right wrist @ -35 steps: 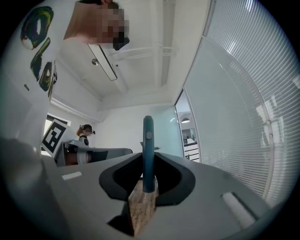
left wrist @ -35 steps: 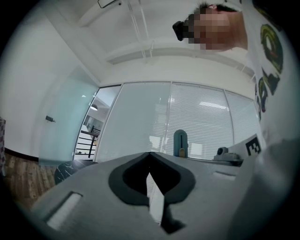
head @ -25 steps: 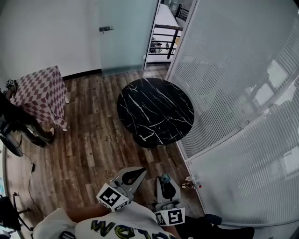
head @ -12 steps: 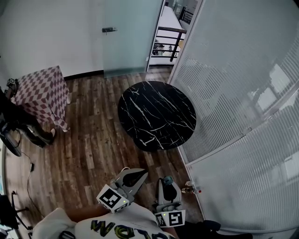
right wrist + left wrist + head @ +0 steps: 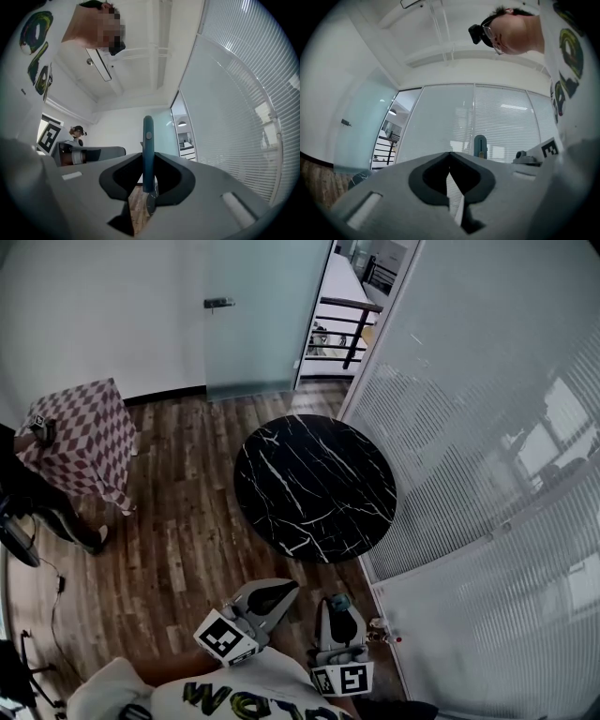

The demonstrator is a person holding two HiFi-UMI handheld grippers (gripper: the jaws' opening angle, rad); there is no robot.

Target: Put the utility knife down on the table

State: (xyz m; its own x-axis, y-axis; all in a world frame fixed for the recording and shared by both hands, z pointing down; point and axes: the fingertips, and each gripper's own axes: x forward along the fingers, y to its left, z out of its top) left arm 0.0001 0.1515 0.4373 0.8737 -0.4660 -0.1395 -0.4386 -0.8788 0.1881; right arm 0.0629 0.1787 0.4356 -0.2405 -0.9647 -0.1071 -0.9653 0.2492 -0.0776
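Between clenched right gripper (image 5: pixel 148 161) jaws, teal utility knife (image 5: pixel 148 136) upright; long axis vertical, metal end downward

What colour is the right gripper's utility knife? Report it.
The slim utility knife is teal blue; the right gripper view shows it best.

Head cam sits high and looks steeply down. The wood floor (image 5: pixel 178 549) and the round black table (image 5: pixel 314 484) fill mid-frame. The left gripper (image 5: pixel 279 589) and right gripper (image 5: pixel 335 606) sit close under the lens at the bottom edge. Each gripper cam rides low behind its own jaws and tilts slightly up. The left one faces the blinds wall (image 5: pixel 506 122); the right one faces a white wall (image 5: pixel 117 126). All three views share the blinds wall, and each gripper cam catches the other gripper at its edge.
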